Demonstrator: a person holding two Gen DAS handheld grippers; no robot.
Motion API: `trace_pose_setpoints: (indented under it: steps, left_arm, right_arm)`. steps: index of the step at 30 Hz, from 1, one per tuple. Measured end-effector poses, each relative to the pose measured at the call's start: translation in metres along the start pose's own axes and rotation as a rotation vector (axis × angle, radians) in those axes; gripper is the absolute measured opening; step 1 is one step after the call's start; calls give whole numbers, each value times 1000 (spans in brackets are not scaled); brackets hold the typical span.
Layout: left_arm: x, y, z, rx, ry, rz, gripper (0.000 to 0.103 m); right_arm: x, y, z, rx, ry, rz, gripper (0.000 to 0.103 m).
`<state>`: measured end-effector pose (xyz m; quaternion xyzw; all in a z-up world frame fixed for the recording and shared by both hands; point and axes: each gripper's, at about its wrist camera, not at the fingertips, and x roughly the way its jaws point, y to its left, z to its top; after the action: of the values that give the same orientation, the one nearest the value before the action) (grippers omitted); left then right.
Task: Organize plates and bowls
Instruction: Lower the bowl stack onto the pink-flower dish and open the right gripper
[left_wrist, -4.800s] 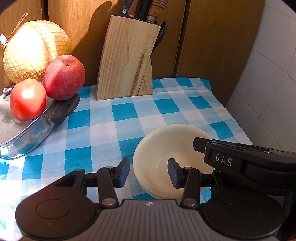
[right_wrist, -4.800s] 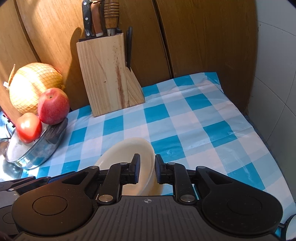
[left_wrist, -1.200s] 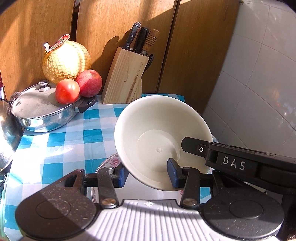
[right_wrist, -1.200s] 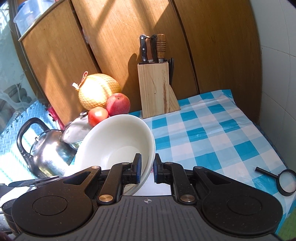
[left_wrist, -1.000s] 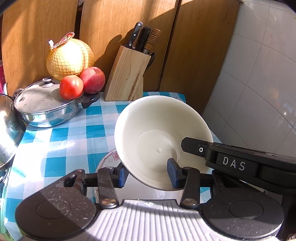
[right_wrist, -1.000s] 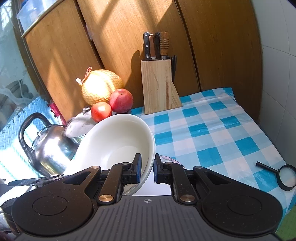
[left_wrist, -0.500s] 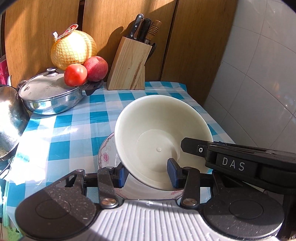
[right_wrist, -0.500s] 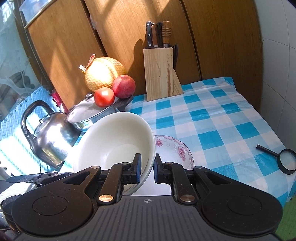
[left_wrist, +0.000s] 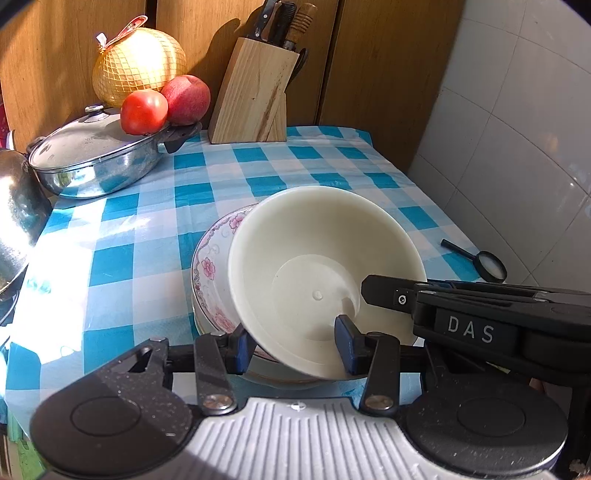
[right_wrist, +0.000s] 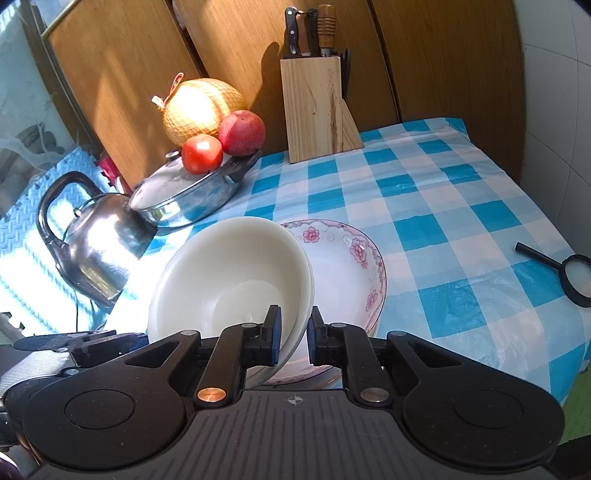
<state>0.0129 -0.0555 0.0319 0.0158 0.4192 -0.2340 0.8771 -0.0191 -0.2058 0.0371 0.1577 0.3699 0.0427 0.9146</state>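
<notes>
the left gripper (left_wrist: 291, 341) sits spread around the cream bowl's (left_wrist: 317, 273) near rim, not pinching; the right gripper (right_wrist: 294, 334) clamps that rim. the bowl hangs tilted over the floral plate (right_wrist: 354, 266). best to level it and lower it centred. kettle (right_wrist: 88, 236) crowds the left, open cloth then magnifying glass (right_wrist: 569, 273) to the right.

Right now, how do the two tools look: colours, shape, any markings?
Both are black, with two round discs, hinged arms and blue pads. The left tool has a pale ribbed body; the right tool has a dark ribbed one, with "DAS" in white on its side.
</notes>
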Motion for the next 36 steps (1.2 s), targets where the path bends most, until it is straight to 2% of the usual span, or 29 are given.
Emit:
trace_pose_setpoints:
  steps: [19, 23, 27, 31, 36]
  left_arm:
    - [37, 4, 17, -17, 50, 21, 38]
    - [39, 4, 17, -15, 55, 23, 38]
    - [35, 4, 16, 10, 18, 72, 38]
    - [30, 8, 17, -1, 2, 79, 43]
    - [23, 13, 11, -8, -8, 101, 44]
  right_arm:
    - [37, -19, 13, 51, 57, 12, 22]
    - [42, -21, 12, 61, 65, 0, 27]
    - [38, -22, 12, 54, 30, -29, 37]
    - [31, -24, 11, 54, 3, -48, 38]
    - [19, -22, 7, 40, -35, -70, 39]
